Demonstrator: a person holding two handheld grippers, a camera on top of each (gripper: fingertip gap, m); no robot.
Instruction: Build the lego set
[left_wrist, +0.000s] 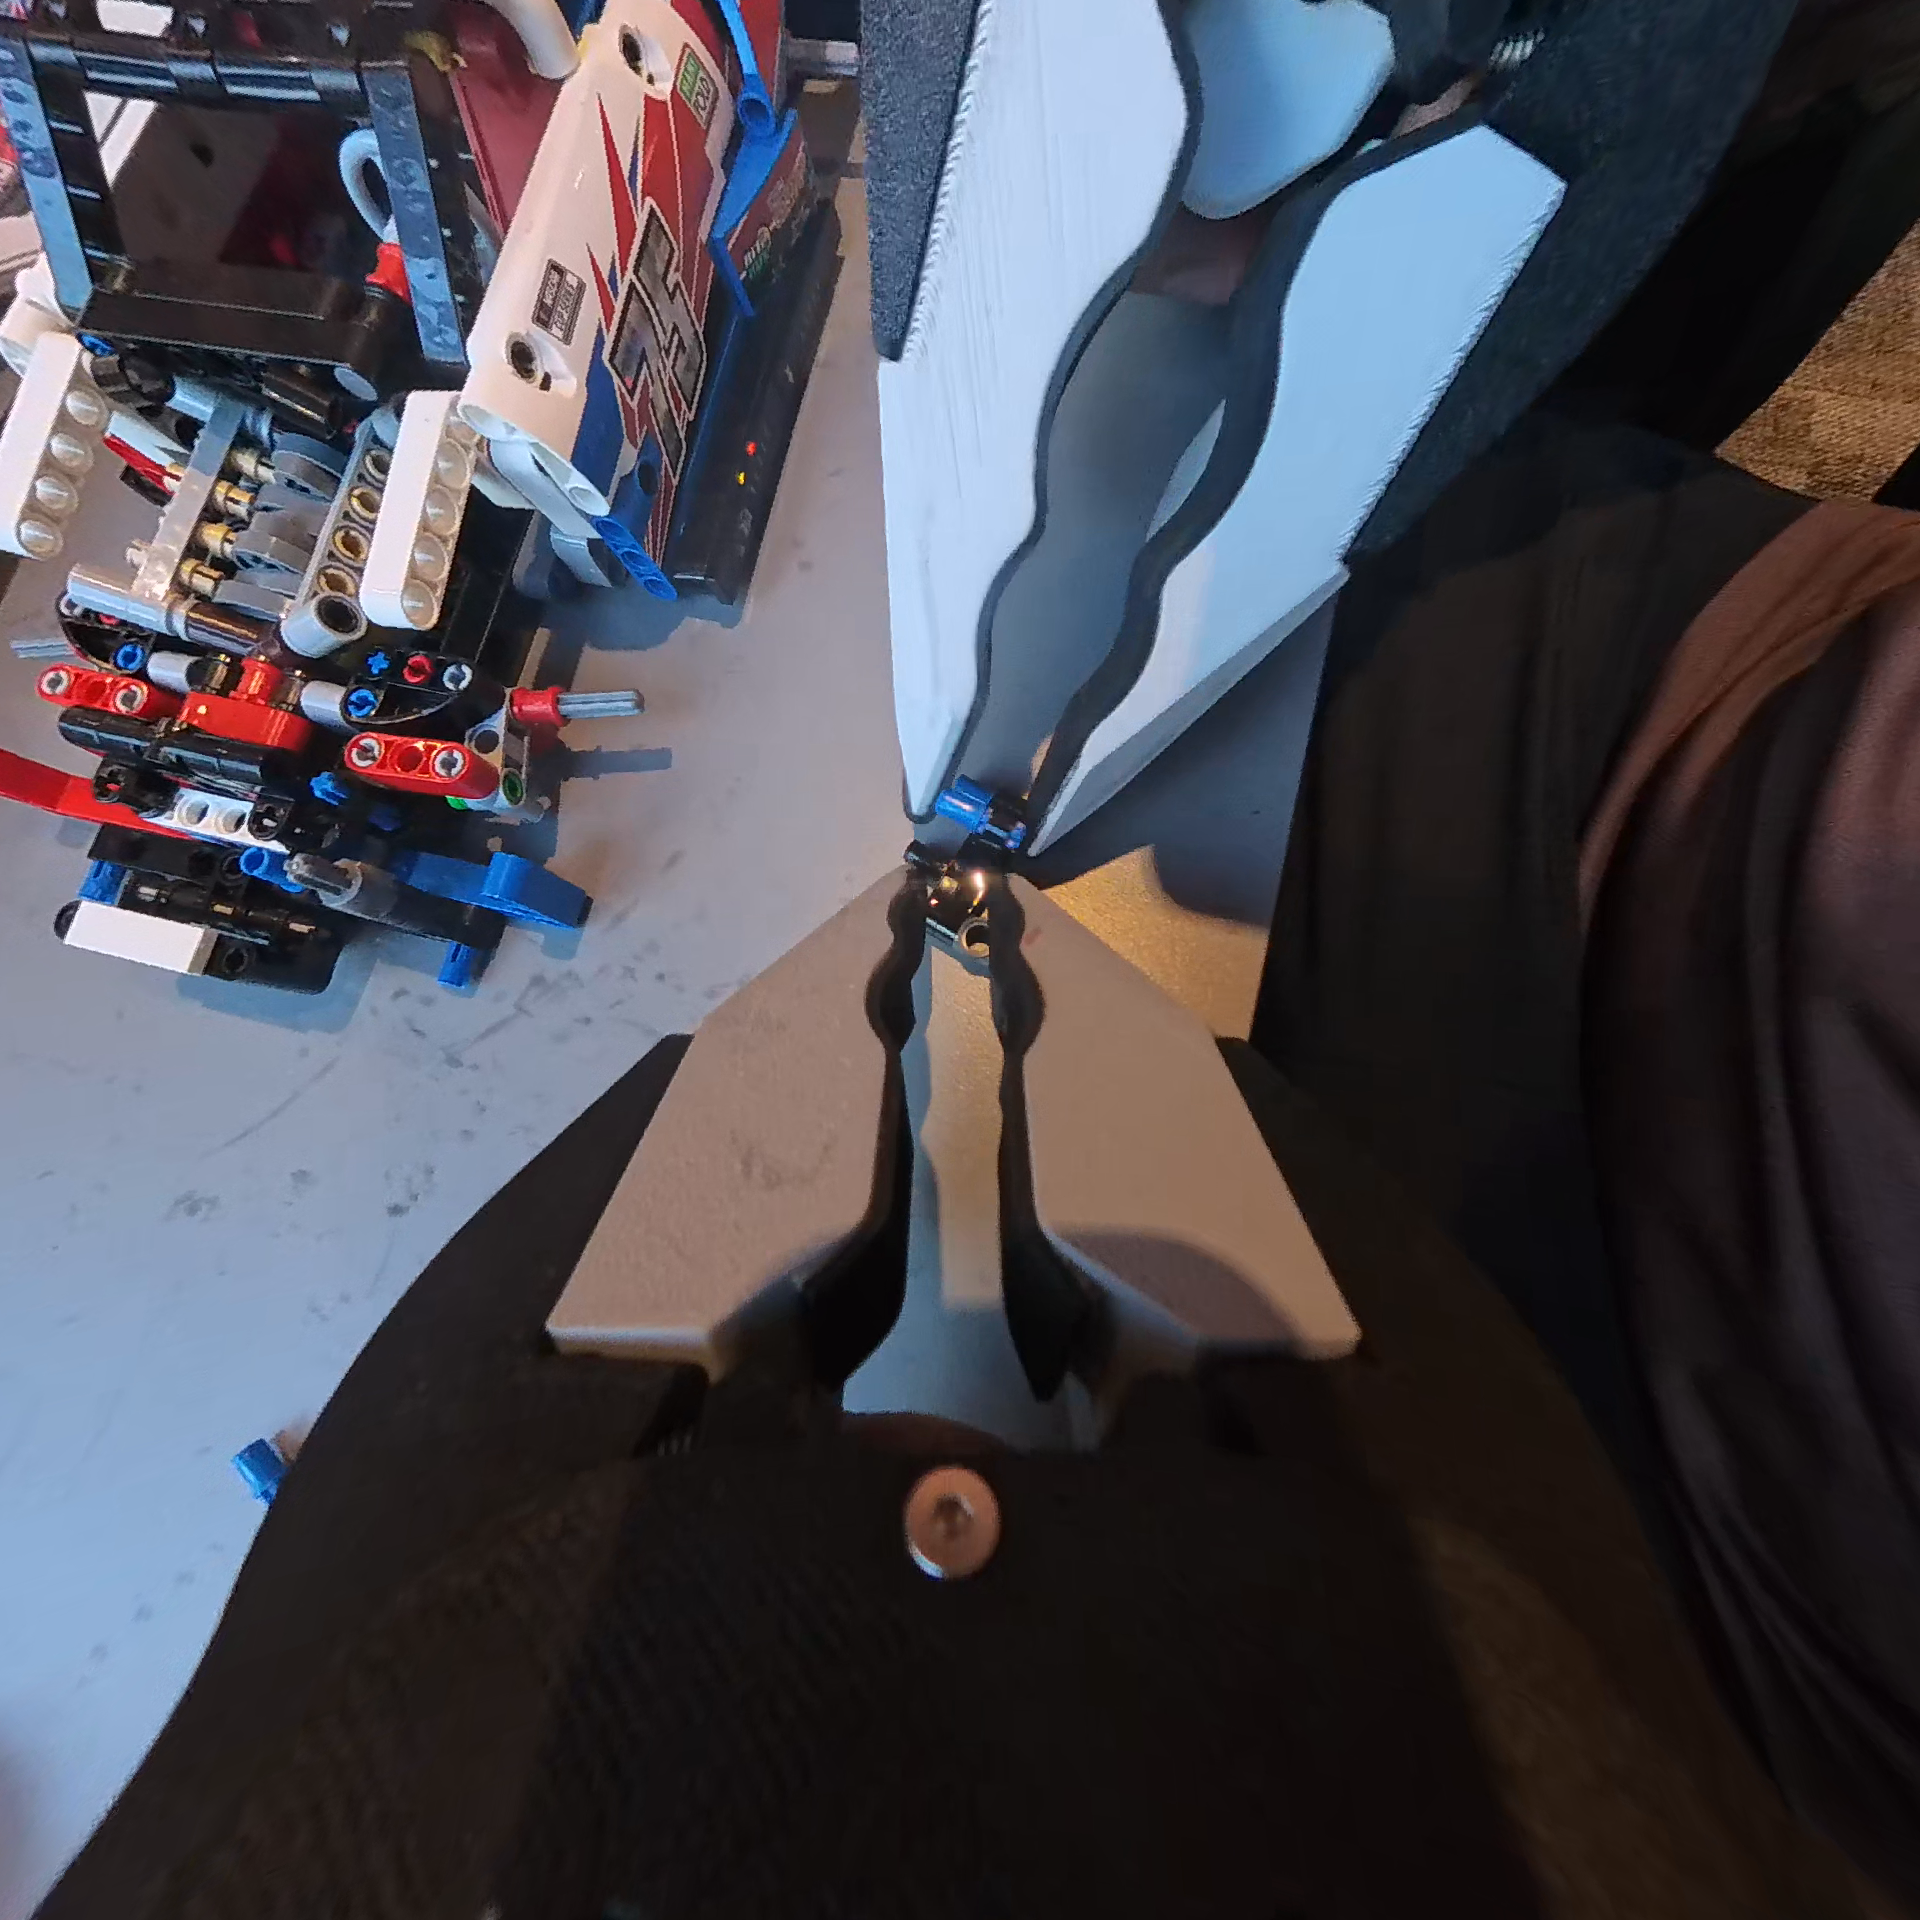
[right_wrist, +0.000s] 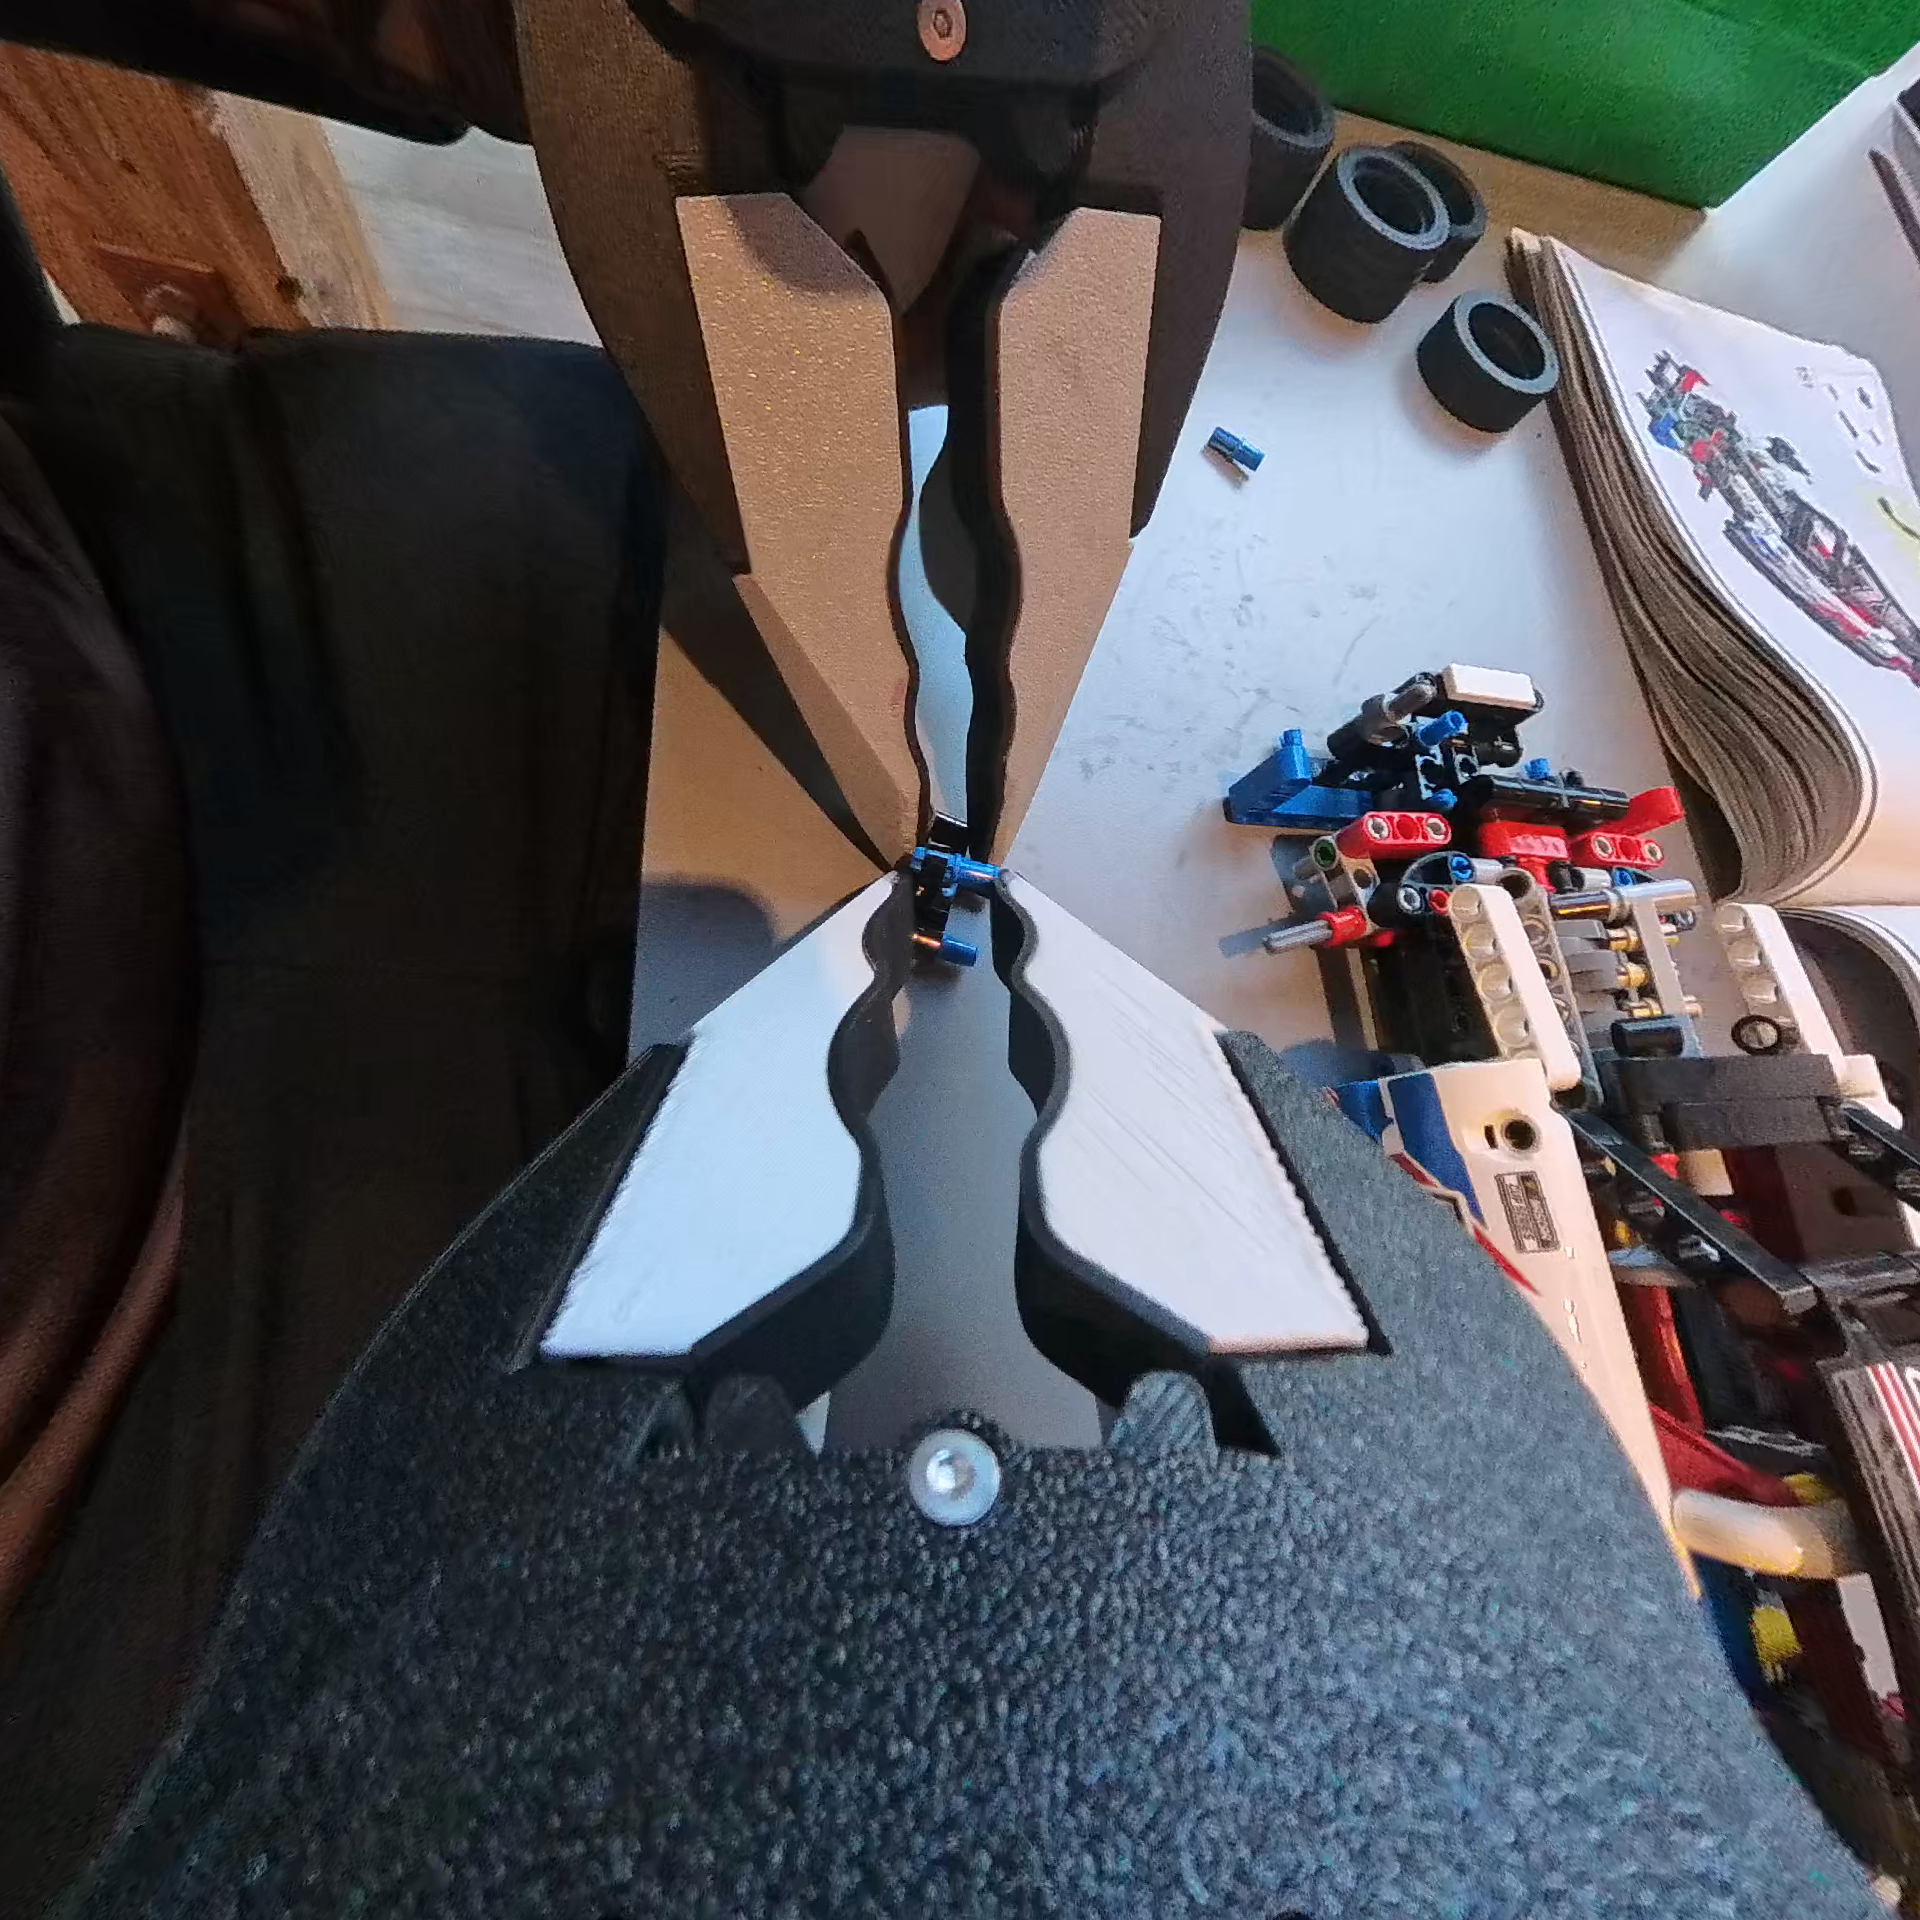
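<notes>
With both grippers tip to tip over the table edge, left gripper (left_wrist: 951, 914) is clamped on a small black connector (left_wrist: 961, 920); right gripper (right_wrist: 940, 904) pinches its blue pin (right_wrist: 961, 951). Partly built Lego car (right_wrist: 1538, 997), sticker markings on white panel, sits nearby beside the open instruction booklet (right_wrist: 1745, 540), tyres (right_wrist: 1382, 229), loose blue pin (right_wrist: 1234, 453).

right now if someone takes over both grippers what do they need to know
Left gripper: shut on the small black connector.
Right gripper: shut on the same piece at a blue pin; tips of both meet in the air at the table edge.
Half-built car lies on the white table, apart from both grippers. Loose black tyres, a spare blue pin and the open instruction booklet lie beyond it.
Done: chassis and side panel. Left: finish pinning this piece, fit it to the car, mount tyres.
</notes>
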